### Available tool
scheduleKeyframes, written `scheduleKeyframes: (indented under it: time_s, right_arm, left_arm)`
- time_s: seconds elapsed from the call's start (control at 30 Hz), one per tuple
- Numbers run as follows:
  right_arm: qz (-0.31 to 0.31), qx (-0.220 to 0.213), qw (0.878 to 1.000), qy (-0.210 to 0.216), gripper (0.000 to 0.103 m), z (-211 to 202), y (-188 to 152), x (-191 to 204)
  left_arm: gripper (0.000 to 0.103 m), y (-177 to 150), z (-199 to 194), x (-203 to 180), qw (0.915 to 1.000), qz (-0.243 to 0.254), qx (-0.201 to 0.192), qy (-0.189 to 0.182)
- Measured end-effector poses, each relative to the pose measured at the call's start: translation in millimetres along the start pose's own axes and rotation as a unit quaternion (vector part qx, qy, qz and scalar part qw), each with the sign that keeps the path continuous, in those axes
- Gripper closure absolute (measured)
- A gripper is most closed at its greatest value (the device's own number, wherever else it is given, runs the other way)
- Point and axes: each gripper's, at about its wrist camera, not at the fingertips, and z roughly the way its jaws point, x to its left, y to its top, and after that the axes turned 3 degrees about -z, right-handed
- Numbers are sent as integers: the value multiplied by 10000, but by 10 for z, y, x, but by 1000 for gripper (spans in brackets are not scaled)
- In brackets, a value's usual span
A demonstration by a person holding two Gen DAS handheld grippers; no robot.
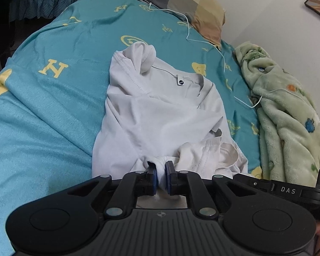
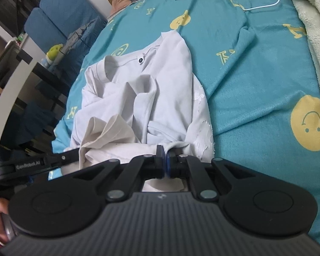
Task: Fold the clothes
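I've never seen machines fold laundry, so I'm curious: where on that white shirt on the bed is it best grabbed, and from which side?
Probably the bottom hem, reached from the near edge of the bed. The white shirt lies collar-away, so its hem faces the left gripper and right gripper. Both already pinch bunched hem cloth there, jaws nearly closed, one toward each side, which should let the hem be lifted toward the collar.

A home bedroom: a bed (image 1: 53, 111) under a teal smiley-print cover, a checked pillow (image 1: 177, 2), and a green fleece blanket (image 1: 288, 123).
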Motion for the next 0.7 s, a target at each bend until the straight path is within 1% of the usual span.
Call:
scheduleKeyframes:
  time_s: [0.03,0.07,0.13,0.17,0.2,0.23,0.27,0.3,0.33,0.37,0.4,0.43,0.47,0.5,0.57,0.6,0.63,0.7]
  right_arm:
    - [9,-15,10000,14,96,-7,3,-2]
    - [18,-30,10000,28,95,-14,7,-3]
    - [37,-60,10000,57,94,-27,14,-7]
    - [46,-75,9999,71,93,-34,17,-9]
    - [55,-90,9999,85,92,-41,21,-10]
    - [72,-128,9999,89,85,-68,18,-10]
    - [101,-206,9997,75,69,-131,3,-5]
    - [136,-287,9995,73,60,-201,-19,-1]
    - [181,-372,9991,92,49,-283,-52,0]
    - [226,-457,9986,111,47,-365,-84,2]
    - [291,-513,9982,137,47,-447,-121,0]
    - [393,-517,9977,176,47,-527,-163,-9]
    - [506,-514,9972,220,47,-607,-212,-19]
    - [645,-483,9963,281,47,-683,-278,-31]
    - [960,-368,9937,442,47,-822,-431,-61]
    - [1121,-297,9920,503,47,-879,-510,-84]
    - [1290,-201,9900,530,47,-916,-594,-121]
    - [1626,-9,9850,583,47,-990,-760,-195]
  left_arm:
    - [82,-42,-71,-15,10000,-24,-31,-9]
    - [71,-84,-142,-31,10000,-47,-62,-19]
    - [58,-169,-285,-62,9999,-94,-124,-38]
    - [54,-211,-356,-77,9998,-118,-155,-47]
    - [51,-253,-427,-93,9997,-141,-186,-57]
    - [48,-296,-499,-108,9996,-165,-218,-66]
    - [47,-338,-570,-124,9995,-188,-249,-76]
    - [47,-380,-641,-139,9993,-212,-280,-85]
    - [47,-422,-712,-154,9992,-235,-311,-94]
    - [46,-464,-783,-170,9990,-259,-342,-104]
    - [44,-521,-829,-161,9988,-347,-316,-134]
    - [39,-587,-858,-138,9984,-476,-256,-178]
    - [37,-652,-887,-114,9977,-605,-195,-221]
    - [37,-718,-916,-90,9969,-734,-134,-264]
    - [33,-849,-974,-43,9945,-990,-13,-350]
    - [30,-915,-1003,-20,9929,-1118,48,-394]
    - [24,-980,-1032,4,9912,-1246,109,-436]
    - [23,-1112,-1090,51,9870,-1501,230,-522]
